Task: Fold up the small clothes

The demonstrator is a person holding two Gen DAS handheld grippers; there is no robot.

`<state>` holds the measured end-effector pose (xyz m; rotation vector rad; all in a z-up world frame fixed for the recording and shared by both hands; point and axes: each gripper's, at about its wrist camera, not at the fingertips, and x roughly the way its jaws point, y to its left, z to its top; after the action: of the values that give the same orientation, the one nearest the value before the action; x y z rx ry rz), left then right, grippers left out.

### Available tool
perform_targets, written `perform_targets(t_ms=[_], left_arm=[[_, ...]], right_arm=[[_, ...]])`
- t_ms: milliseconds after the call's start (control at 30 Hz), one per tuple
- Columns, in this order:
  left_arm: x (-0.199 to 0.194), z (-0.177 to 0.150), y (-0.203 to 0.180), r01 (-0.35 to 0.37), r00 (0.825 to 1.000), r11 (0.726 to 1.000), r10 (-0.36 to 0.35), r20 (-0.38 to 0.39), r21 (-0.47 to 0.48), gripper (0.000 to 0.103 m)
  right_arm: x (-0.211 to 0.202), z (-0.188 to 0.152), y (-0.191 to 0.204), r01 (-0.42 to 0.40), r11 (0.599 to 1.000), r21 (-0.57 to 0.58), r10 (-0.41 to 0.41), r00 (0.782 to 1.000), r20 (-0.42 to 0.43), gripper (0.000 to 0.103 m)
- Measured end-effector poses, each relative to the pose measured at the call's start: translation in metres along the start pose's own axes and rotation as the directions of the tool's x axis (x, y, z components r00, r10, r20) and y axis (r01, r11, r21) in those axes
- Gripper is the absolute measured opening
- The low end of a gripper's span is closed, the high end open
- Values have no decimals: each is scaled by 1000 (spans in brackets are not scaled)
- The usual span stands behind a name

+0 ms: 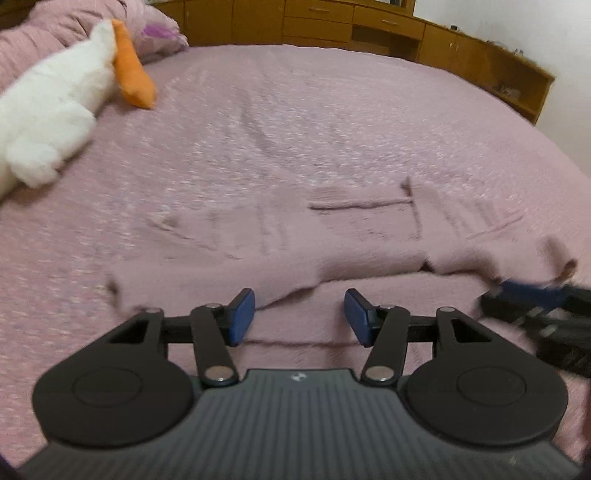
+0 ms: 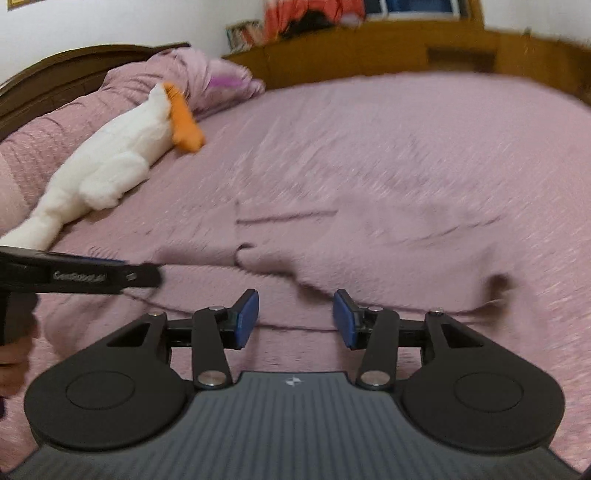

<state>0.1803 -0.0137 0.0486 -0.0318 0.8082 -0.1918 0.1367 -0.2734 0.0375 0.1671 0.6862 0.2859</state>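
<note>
A small pink garment (image 1: 332, 240) lies flat on the pink bedspread, nearly the same colour as it; it also shows in the right wrist view (image 2: 369, 243). My left gripper (image 1: 299, 317) is open and empty, just short of the garment's near edge. My right gripper (image 2: 295, 317) is open and empty, at the near edge of the garment. The right gripper (image 1: 535, 299) also shows in the left wrist view at the garment's right corner, blurred. The left gripper (image 2: 92, 277) shows in the right wrist view to the left.
A white plush toy (image 1: 55, 107) with an orange beak lies at the far left of the bed (image 1: 295, 110). Pink pillows (image 2: 184, 74) sit at the headboard. Wooden cabinets (image 1: 369, 26) line the wall beyond the bed.
</note>
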Motion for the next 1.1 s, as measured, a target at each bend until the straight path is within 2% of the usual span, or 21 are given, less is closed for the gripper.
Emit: perform_targets(t_ms=[133,267,367,433,567,667,700,833,933,1100], left_arm=[[14,18,1,39,999,998,-37,40,-48,56],[17,44,7,-8,992,997,18,127,-78,56],[14,57,14,-20,990,995,33,134,-93,56],[8,59,17,-18,990,998,27,135,-66,56],[2,52,17,-53,996,996,47,80,66,56],[-1,42,16,-43,999,988,38,37,145,56],[-2,39,16,-37,999,985,34,22,170,59],[-3,27,7,13,999,968,-4,-35,249,62],[-1,21,0,14,999,956,1,-50,292,62],[18,15,2,-27,993,950,61,-102,310,62]], right_arm=[[23,11,2,-6,1000,4,6,1000,-24,53],[33,38,-2,30,999,23,-31,997,72,53],[35,57,-11,52,997,49,-57,993,107,53],[35,66,-13,58,997,42,-62,992,112,53],[21,65,-15,68,996,-51,-63,994,86,53],[5,52,-19,72,990,-125,-65,996,53,53],[-1,48,-21,74,987,-142,-68,997,43,53],[-17,35,-24,66,978,-196,-66,998,6,53],[-24,26,-25,62,966,-250,-71,997,-26,53],[-20,10,-23,91,937,-338,-122,990,-74,53]])
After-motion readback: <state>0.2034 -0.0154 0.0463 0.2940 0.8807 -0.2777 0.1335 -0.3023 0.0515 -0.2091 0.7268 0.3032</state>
